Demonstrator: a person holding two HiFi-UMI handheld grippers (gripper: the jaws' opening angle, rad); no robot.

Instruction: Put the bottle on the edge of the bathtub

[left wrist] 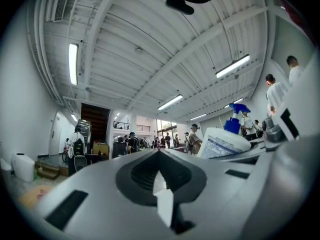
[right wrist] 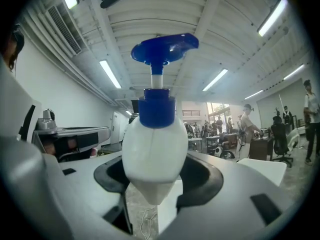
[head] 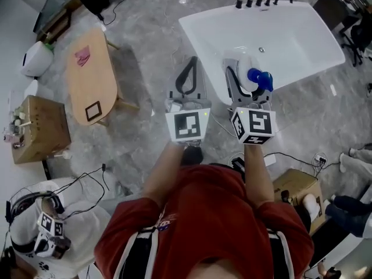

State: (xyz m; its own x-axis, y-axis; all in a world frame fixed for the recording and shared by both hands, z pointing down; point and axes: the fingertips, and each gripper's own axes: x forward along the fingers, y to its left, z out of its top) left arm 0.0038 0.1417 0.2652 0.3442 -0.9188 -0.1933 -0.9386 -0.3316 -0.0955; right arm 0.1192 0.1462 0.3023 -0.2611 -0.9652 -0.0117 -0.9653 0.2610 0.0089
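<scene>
Oval table (head: 92,68) far left, open floor (head: 145,39) between it and the bathtub (head: 200,36). Left gripper (head: 191,63): jaws pressed together, empty, just off the tub's near-left edge. Right gripper (head: 250,77): pinching the bottle (head: 260,79), pump up, over the tub's near rim.

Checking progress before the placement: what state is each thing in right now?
White spray bottle with blue trigger head: upright, clamped in the right gripper.
Right gripper: shut on the bottle.
Left gripper: shut, empty.
White bathtub: empty, bottle not on its edge.
</scene>
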